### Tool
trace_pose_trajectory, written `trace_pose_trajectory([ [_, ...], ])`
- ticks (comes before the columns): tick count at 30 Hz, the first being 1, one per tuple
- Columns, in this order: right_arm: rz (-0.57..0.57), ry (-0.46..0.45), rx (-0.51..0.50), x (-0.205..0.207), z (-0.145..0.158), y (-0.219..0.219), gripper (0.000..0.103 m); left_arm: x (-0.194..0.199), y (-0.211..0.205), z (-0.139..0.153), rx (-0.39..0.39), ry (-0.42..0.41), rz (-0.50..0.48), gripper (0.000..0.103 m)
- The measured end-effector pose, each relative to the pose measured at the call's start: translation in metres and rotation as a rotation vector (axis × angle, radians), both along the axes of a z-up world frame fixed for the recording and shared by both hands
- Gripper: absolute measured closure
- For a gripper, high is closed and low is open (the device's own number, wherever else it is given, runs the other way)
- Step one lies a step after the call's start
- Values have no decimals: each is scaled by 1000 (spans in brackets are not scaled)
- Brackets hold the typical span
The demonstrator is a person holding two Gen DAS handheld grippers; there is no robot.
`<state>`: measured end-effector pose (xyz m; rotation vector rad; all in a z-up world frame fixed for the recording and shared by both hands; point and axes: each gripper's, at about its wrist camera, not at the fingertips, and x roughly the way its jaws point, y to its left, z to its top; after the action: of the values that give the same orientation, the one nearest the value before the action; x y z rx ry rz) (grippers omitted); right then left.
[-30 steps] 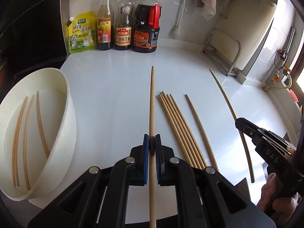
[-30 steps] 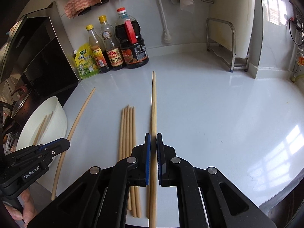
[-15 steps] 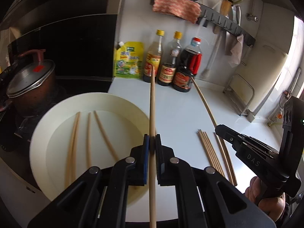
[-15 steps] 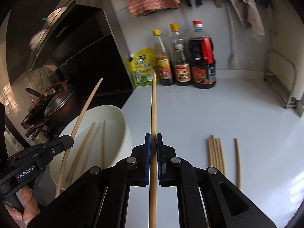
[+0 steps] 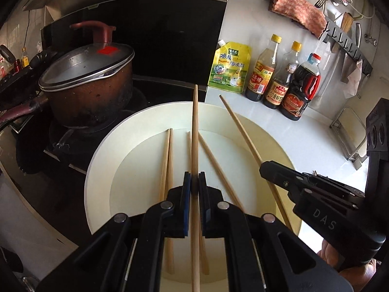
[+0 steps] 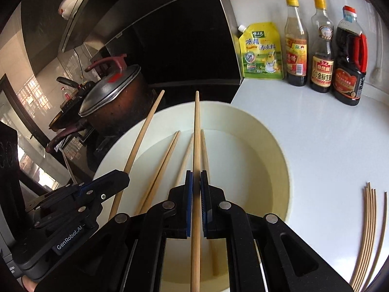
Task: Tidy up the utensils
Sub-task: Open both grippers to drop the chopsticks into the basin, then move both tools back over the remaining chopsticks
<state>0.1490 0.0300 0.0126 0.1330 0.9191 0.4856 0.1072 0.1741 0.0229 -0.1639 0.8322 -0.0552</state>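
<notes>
Both grippers hover over a cream round basin (image 5: 102, 160) (image 6: 279, 160). My left gripper (image 5: 194, 182) is shut on a wooden chopstick (image 5: 195, 126) that points forward across the basin. My right gripper (image 6: 196, 182) is likewise shut on a second chopstick (image 6: 197, 131). The left wrist view shows the right gripper (image 5: 263, 168) at the right with its chopstick (image 5: 243, 131). In the right wrist view the left gripper (image 6: 125, 177) appears at the left with its chopstick (image 6: 143, 133). Three chopsticks (image 5: 167, 160) (image 6: 165, 160) lie inside the basin. Several more chopsticks (image 6: 369, 219) lie on the white counter.
A lidded brown pot (image 5: 90, 82) (image 6: 114, 102) sits on the dark stove left of the basin. A yellow pouch (image 5: 229, 69) and three sauce bottles (image 5: 299, 90) (image 6: 321, 48) line the back wall. A metal rack (image 5: 347, 136) stands at far right.
Both grippers have carried their chopsticks left from the counter to above the basin. The pot and stove have come into view, and the loose chopsticks now lie off to the right.
</notes>
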Motion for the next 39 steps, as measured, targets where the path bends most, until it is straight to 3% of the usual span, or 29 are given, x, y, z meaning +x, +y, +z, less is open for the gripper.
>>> trace_pose_trajectory([
  [5, 7, 77, -28, 10, -22, 10, 97, 12, 8, -19, -3, 53, 15, 96],
  [10, -1, 86, -44, 12, -28, 11, 97, 15, 13, -30, -3, 84, 33, 96],
  [13, -10, 74, -49, 9, -27, 8, 88, 14, 19, -32, -25, 86, 54, 94],
  [17, -18, 62, -54, 7, -24, 5, 88, 8, 25, -28, -29, 62, 78, 72],
  [19, -22, 58, -48, 5, -22, 2, 87, 5, 25, -24, -31, 47, 86, 56],
  [21, -25, 53, -43, 2, -20, -1, 86, 1, 25, -20, -24, 29, 93, 50],
  [39, -58, 8, -17, -30, -2, -31, 79, -25, 3, -7, 8, 10, 66, 46],
])
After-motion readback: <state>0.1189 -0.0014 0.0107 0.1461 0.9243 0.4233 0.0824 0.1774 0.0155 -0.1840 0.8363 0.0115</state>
